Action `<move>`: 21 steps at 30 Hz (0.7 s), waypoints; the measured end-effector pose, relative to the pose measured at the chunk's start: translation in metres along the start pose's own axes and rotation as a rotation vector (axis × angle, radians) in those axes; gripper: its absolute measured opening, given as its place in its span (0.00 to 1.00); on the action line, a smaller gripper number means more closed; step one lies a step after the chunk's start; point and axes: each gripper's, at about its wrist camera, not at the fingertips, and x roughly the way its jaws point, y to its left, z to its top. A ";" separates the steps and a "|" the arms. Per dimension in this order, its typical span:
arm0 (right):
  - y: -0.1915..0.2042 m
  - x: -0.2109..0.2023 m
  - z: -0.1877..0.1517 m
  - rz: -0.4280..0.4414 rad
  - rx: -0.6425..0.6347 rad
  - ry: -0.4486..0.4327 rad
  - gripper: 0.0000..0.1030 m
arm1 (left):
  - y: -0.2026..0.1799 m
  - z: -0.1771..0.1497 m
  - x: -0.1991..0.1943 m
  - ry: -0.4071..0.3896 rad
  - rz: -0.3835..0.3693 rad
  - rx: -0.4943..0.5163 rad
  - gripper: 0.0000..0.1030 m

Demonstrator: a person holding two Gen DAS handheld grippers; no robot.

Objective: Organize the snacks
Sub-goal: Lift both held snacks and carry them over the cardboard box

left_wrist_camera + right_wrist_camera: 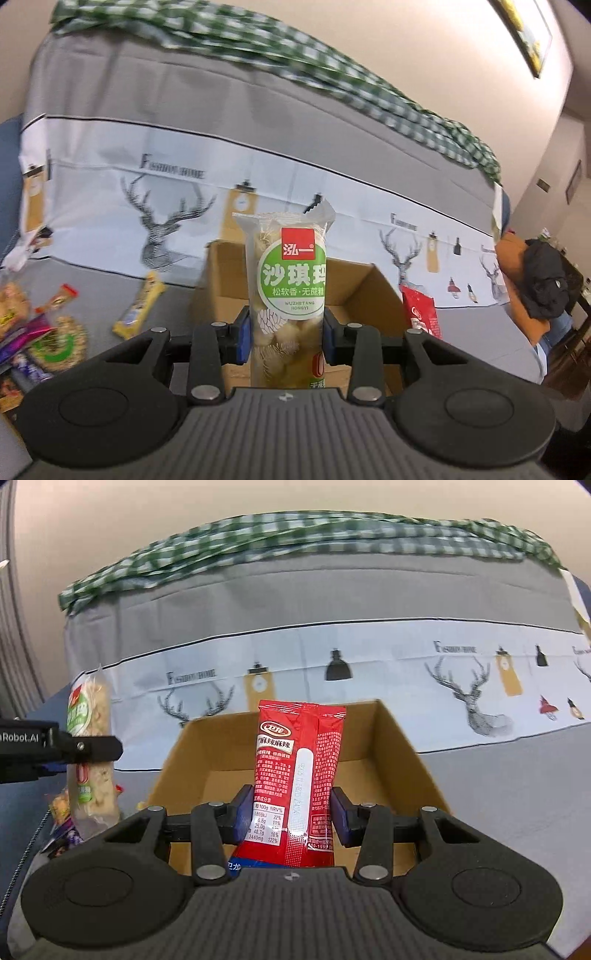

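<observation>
Left wrist view shows my left fingers [287, 334] clamping a green-labelled snack pack [288, 291], while my right fingers [291, 818] grip a red snack packet [295, 771] above the cardboard box [402, 753].

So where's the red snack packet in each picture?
Left wrist view: the red packet shows at the right, beside the cardboard box, only partly seen.
Right wrist view: the red packet stands in the middle, held in the right gripper.
Shared landmark: the cardboard box.

Clear glossy plastic wrapper [286, 295]; red glossy foil-like packet [299, 775]; matt brown cardboard box [402, 746]; matt printed cloth cover [332, 609]; checked fabric [295, 531] at 12 o'clock.
</observation>
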 end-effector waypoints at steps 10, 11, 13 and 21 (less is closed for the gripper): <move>-0.039 0.012 -0.006 -0.091 0.023 -0.002 0.44 | -0.015 -0.020 0.029 -0.002 -0.040 0.067 0.39; -0.042 0.014 -0.007 -0.096 0.026 0.000 0.44 | -0.015 -0.020 0.031 0.000 -0.048 0.062 0.39; -0.045 0.016 -0.008 -0.105 0.030 0.004 0.44 | -0.014 -0.022 0.034 0.013 -0.066 0.048 0.39; -0.045 0.021 -0.008 -0.100 0.020 0.005 0.44 | -0.023 -0.027 0.037 0.018 -0.086 0.079 0.39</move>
